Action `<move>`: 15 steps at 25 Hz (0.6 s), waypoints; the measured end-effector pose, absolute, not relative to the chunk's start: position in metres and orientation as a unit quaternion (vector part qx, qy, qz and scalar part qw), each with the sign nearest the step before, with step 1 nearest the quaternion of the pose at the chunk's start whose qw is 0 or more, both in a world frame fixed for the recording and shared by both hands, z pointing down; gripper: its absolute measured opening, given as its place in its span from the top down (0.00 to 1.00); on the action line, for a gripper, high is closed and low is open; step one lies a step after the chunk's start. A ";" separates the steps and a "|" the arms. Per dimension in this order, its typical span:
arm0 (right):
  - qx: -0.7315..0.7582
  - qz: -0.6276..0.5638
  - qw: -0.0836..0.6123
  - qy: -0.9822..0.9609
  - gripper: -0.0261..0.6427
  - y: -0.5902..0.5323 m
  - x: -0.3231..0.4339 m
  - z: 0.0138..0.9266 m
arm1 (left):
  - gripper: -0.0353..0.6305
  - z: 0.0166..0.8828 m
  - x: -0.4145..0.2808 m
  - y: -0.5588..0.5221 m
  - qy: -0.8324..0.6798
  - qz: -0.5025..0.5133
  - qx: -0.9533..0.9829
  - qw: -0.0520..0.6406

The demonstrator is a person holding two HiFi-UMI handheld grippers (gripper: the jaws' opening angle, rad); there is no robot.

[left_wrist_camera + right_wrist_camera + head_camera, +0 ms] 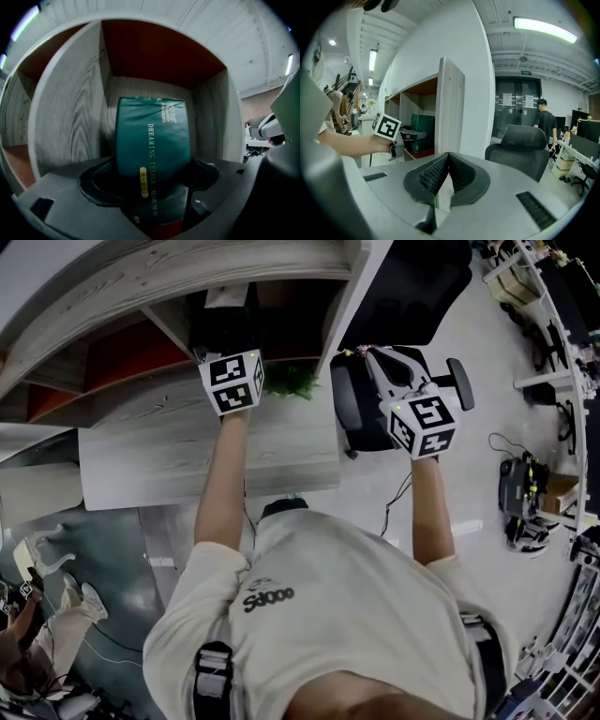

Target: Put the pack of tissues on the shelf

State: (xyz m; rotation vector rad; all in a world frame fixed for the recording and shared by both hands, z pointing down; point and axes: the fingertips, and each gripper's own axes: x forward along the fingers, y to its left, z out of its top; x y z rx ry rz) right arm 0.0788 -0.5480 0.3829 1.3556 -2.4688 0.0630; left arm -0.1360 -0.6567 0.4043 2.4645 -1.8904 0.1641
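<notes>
The dark green pack of tissues (152, 140) stands upright between the pads of my left gripper (150, 176), which is shut on its lower part. It is just inside a wood-grain shelf compartment (70, 108) with a red back wall. From the head view my left gripper (225, 322) reaches into the dark opening of the shelf (169, 432), and the pack is hidden there. The right gripper view shows the pack (423, 123) at the shelf mouth, beside the shelf's side panel (451, 108). My right gripper (447, 158) (367, 354) is shut on nothing, out to the right of the shelf.
A black office chair (361, 413) (520, 145) stands right of the shelf, under my right gripper. A green plant (300, 381) sits at the shelf's edge. One person (544, 119) stands far back; another (28, 615) is at lower left. Equipment (525, 493) clutters the floor at right.
</notes>
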 end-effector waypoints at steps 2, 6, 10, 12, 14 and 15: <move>0.477 0.023 0.162 -0.864 0.95 -0.546 0.083 0.383 | 0.37 0.413 -0.137 -0.666 -0.610 0.058 0.790 0.037; 0.487 0.027 0.159 -0.858 0.95 -0.540 0.096 0.382 | 0.34 0.418 -0.137 -0.670 -0.613 0.058 0.786 0.050; 0.494 0.027 0.156 -0.855 0.95 -0.528 0.106 0.382 | 0.30 0.425 -0.133 -0.653 -0.620 0.077 0.779 0.052; 0.495 0.026 0.157 -0.854 0.95 -0.516 0.109 0.384 | 0.29 0.426 -0.134 -0.639 -0.628 0.081 0.773 0.048; 0.495 0.024 0.157 -0.854 0.95 -0.497 0.111 0.386 | 0.29 0.425 -0.137 -0.621 -0.636 0.084 0.766 0.039; 0.494 0.022 0.157 -0.855 0.95 -0.486 0.112 0.386 | 0.29 0.424 -0.139 -0.610 -0.638 0.085 0.764 0.035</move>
